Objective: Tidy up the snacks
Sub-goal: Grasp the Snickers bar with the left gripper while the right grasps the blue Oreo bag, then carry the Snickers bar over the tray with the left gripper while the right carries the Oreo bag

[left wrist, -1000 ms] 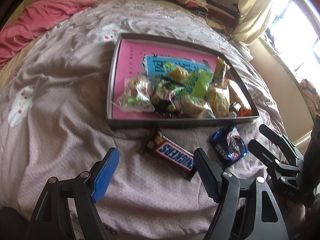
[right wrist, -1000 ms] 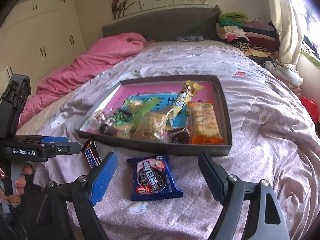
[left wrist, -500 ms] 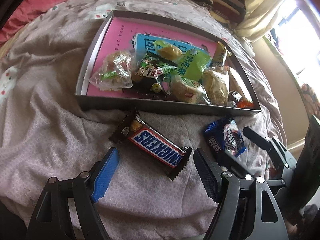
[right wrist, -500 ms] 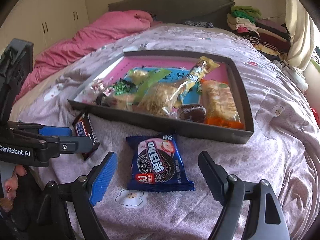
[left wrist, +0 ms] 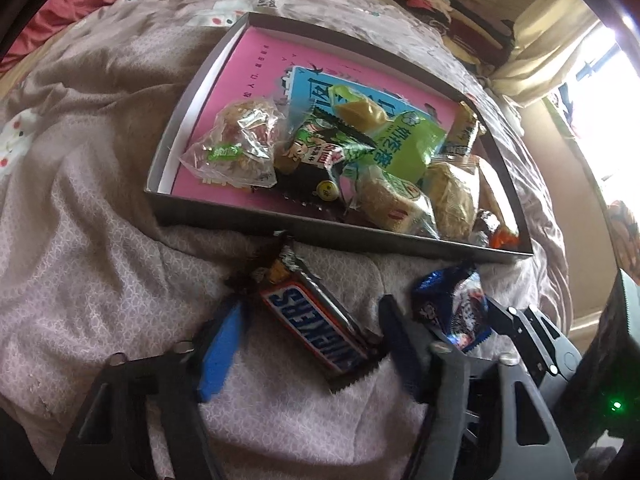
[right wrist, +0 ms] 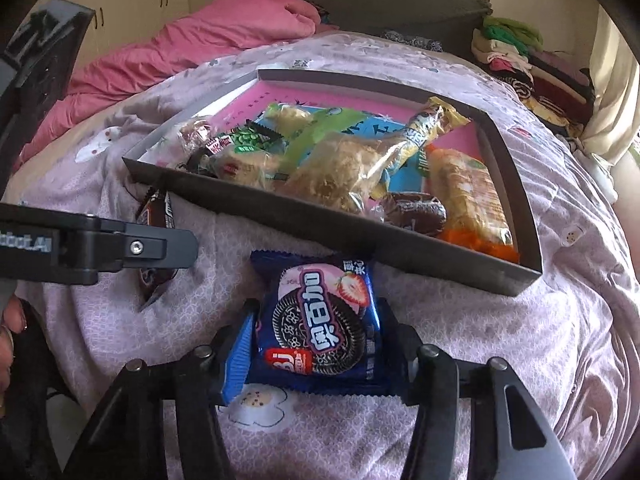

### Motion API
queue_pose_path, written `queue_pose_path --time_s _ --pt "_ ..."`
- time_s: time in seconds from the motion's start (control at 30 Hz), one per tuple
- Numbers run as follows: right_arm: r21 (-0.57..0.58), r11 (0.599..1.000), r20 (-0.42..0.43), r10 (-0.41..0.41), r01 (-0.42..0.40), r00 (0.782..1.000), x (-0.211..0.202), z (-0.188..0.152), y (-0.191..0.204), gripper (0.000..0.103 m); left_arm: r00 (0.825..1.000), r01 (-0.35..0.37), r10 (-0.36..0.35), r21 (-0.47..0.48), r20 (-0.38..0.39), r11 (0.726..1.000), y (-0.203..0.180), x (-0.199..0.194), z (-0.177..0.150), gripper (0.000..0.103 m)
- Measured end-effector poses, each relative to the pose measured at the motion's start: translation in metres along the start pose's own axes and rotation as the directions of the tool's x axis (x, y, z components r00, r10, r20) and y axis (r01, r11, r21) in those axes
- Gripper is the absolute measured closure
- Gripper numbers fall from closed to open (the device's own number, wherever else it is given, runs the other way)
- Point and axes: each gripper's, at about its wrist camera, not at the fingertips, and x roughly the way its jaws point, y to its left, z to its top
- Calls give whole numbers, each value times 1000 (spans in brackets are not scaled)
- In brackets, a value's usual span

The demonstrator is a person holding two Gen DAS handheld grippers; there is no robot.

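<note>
Both grippers have dropped down and moved in on their snacks since half a second back, and both sets of jaws have narrowed a lot. On the right wrist cam, the right gripper now has its blue-padded fingers pressed against both side edges of the dark blue cookie packet with the strawberry sandwich-cookie print, so it's clamped on it, though the packet is still lying flat on the pale pink patterned bedspread.

Left side is a bit behind. The left gripper straddles the brown Snickers bar in its shiny wrapper, which lies diagonally between the fingers. Its near end sits against the right-hand finger, but the blue pad on the other finger is clear of the wrapper, so the jaws are loose around it, not pinching.

Just past both snacks sits the shallow grey cardboard tray with the pink printed liner, with the Snickers' far end almost touching its near wall. Inside it's a pile of wrapped snacks: a clear-wrapped pastry, a bright green packet, a yellow-wrapped stick and an orange-trimmed biscuit pack. A pink duvet is bunched up toward the headboard, and folded clothes are stacked off to the right.
</note>
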Motion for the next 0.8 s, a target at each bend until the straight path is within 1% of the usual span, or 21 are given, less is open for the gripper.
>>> queue_pose_path --time_s 0.07,0.17,0.23,0.3,0.4,0.5,0.57,0.63,0.7,0.8 --pt "0 1000 0 6 -6 1000 0 0 0 51 1000 0 0 -1 -3 1000 1 3 0 47" --pt "-3 1000 13 18 -18 1000 -4 1 1 51 1000 18 -18 15 -4 1000 3 3 -1 58" --pt "-10 999 32 37 -37 999 -10 2 3 51 1000 26 -26 26 -2 999 2 2 -3 60" --pt "-25 998 65 64 -63 996 -20 2 7 51 999 41 -41 40 0 998 2 -1 -4 64" --pt "-34 995 113 95 -91 989 -35 2 11 51 998 62 -63 69 10 996 1 -9 -7 67" --pt "-24 995 175 102 -99 979 -48 5 8 51 996 74 -79 123 34 990 -8 -20 -10 71" --pt "-8 995 212 99 -100 972 -56 7 4 51 994 78 -88 157 59 985 -14 -29 -10 73" --pt "12 995 242 92 -97 966 -61 9 -1 51 992 65 -85 197 96 978 -23 -38 -11 73" --pt "35 995 264 82 -94 961 -66 10 -7 51 989 60 -88 229 115 972 -30 -43 -10 74" --pt "79 991 272 80 -105 959 -67 10 -17 51 989 64 -93 238 112 969 -32 -46 -11 74"
